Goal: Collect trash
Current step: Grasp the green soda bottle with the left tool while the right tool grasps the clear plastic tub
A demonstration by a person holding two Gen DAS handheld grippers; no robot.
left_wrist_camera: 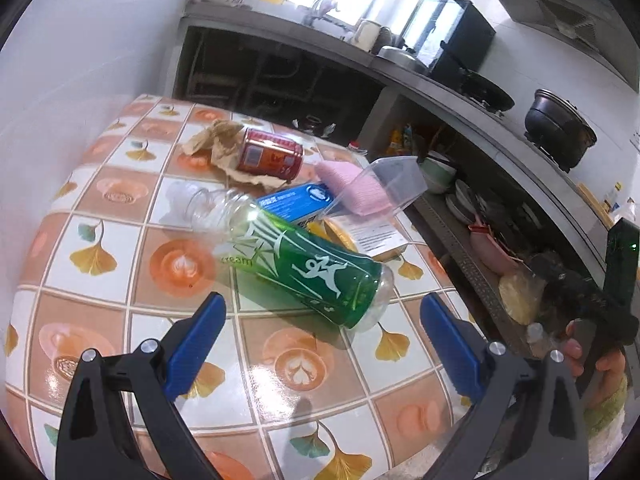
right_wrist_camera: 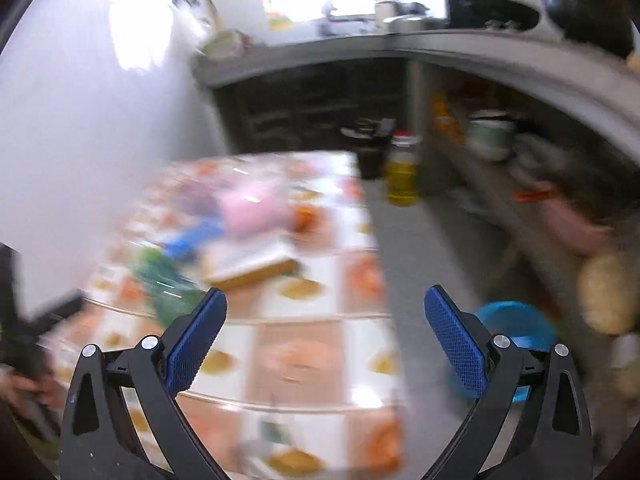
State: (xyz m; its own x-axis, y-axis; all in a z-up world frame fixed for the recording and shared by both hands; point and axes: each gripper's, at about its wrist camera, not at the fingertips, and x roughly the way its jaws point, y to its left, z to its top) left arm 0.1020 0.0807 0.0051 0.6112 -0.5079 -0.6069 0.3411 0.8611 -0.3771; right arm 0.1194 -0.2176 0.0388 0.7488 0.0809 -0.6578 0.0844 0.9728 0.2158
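A green-labelled plastic bottle (left_wrist_camera: 304,264) lies on its side on the tiled table (left_wrist_camera: 120,280), just beyond my open left gripper (left_wrist_camera: 322,314), whose blue pads hold nothing. Behind it lie a red can (left_wrist_camera: 270,154), crumpled brown paper (left_wrist_camera: 216,140), a blue carton (left_wrist_camera: 298,200), a clear plastic cup (left_wrist_camera: 384,184) and a pink cloth (left_wrist_camera: 352,188). In the blurred right wrist view my right gripper (right_wrist_camera: 326,308) is wide open and empty above the table's near right part (right_wrist_camera: 304,352); the green bottle (right_wrist_camera: 164,280), blue carton (right_wrist_camera: 192,240) and pink cloth (right_wrist_camera: 252,208) show as smears.
A blue bin (right_wrist_camera: 516,332) stands on the floor right of the table. An oil bottle (right_wrist_camera: 402,172) stands past the table's far corner. Low shelves with bowls (left_wrist_camera: 472,208) run along the right. A hand (left_wrist_camera: 588,360) holds the other gripper at the table's right.
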